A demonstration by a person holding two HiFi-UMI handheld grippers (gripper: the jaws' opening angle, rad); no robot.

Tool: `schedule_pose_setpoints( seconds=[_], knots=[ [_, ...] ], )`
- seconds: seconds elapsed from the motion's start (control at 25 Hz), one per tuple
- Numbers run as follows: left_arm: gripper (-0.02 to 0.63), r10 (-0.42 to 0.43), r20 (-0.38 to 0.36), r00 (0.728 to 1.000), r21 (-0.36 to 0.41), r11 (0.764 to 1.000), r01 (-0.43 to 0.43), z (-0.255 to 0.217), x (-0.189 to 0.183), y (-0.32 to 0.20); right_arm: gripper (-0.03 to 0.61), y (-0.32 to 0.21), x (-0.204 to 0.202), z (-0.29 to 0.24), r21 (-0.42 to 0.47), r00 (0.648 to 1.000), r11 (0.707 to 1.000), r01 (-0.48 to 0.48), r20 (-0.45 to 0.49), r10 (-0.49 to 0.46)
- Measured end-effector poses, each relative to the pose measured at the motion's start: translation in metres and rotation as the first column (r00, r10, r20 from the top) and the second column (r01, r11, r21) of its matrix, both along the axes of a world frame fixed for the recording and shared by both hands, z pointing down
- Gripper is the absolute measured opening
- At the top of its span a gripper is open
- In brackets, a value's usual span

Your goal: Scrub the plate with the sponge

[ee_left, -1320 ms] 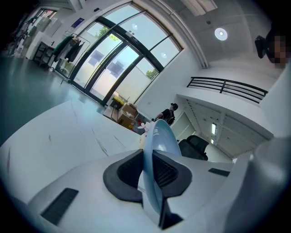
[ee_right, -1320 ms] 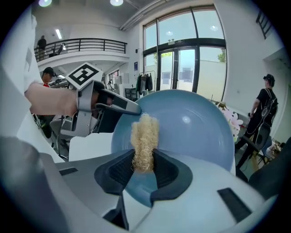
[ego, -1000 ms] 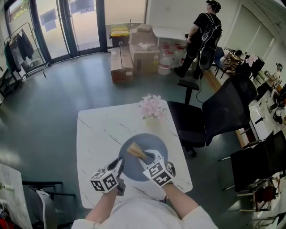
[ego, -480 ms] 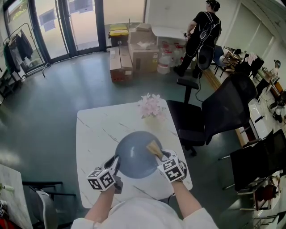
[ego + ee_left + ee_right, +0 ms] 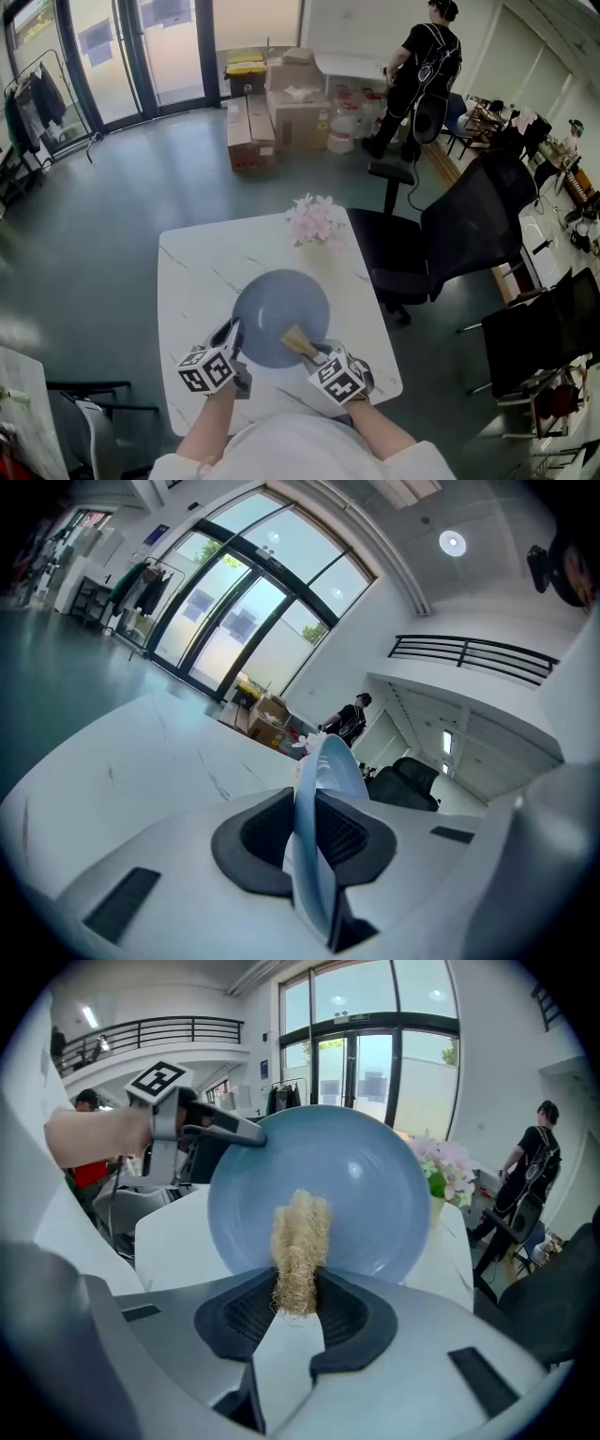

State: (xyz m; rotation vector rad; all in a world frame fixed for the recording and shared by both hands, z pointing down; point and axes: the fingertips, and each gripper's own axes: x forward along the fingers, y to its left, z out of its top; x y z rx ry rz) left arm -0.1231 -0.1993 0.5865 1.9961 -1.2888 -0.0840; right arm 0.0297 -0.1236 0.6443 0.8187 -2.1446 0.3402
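Above the white marble-veined table (image 5: pixel 197 272), the left gripper (image 5: pixel 228 330) clamps the left rim of the blue plate (image 5: pixel 277 305). Its own view shows the rim edge-on between the two dark pads. The jaws are just starting to open, though the pads still touch the rim. The right gripper (image 5: pixel 314 352) is closed tightly on a tan, fibrous sponge (image 5: pixel 298 339), whose free end presses against the plate's inner face near its lower edge. Half a second ago the sponge lay at the plate's right side; it now sits lower and nearer the middle. The plate has also shifted a little to the left. The plate is round, plain, glossy pale blue, tilted with its hollow face toward the right gripper. No marks show on it.
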Motion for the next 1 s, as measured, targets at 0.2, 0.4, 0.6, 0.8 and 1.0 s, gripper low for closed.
schedule_pose_setpoints(
  seconds=[0.2,0.4,0.6,0.8,1.0],
  knots=[
    [0.051,0.0,0.003,1.0,0.003,1.0,0.0,0.002,0.001,-0.001,0.124,0.023,-0.039,0.002,-0.018,0.991,0.992,0.124,0.042,-0.124],
    [0.051,0.02,-0.01,1.0,-0.005,1.0,-0.02,0.004,0.01,0.003,0.124,0.023,-0.063,-0.008,0.004,0.981,0.984,0.176,0.086,-0.175],
    [0.049,0.016,-0.03,0.999,-0.017,1.0,-0.017,0.006,0.012,0.003,0.124,0.017,-0.066,-0.016,0.018,0.979,0.984,0.175,0.104,-0.176],
    [0.049,-0.003,-0.055,0.998,-0.03,1.0,0.001,0.009,0.011,0.001,0.124,0.008,-0.05,-0.023,0.048,0.985,0.992,0.117,0.125,-0.122],
    [0.049,-0.009,-0.051,0.999,-0.053,0.999,0.006,0.018,0.008,0.0,0.124,0.001,-0.036,-0.028,0.066,0.984,0.997,0.051,0.17,-0.061]
  ],
)
